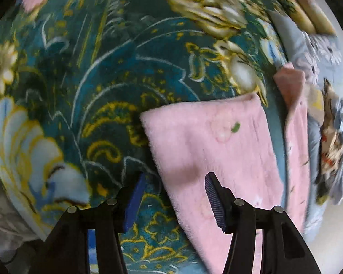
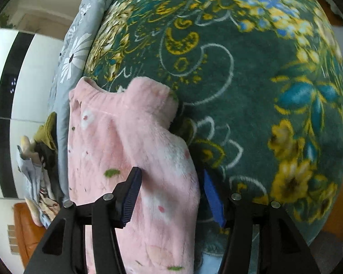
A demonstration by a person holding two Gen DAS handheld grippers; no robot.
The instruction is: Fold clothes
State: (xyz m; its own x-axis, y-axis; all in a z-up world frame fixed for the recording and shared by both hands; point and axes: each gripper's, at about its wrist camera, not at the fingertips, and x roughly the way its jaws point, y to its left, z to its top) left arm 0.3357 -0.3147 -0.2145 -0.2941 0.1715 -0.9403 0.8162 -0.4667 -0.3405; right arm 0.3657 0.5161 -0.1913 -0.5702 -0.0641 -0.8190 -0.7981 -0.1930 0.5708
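Item: pink fleece garment, lying flat on the green floral blanket; its long side edge runs between the fingers of the right gripper, and its squared end lies just ahead of the left gripper, partly under that claw's right-hand finger. Condition of claws: both spread wide, nothing pinched. Handling note, as a judgement: lower each claw until one finger slides beneath the fleece edge, close on fleece only and not blanket, then lift both ends level so the fold lands square.
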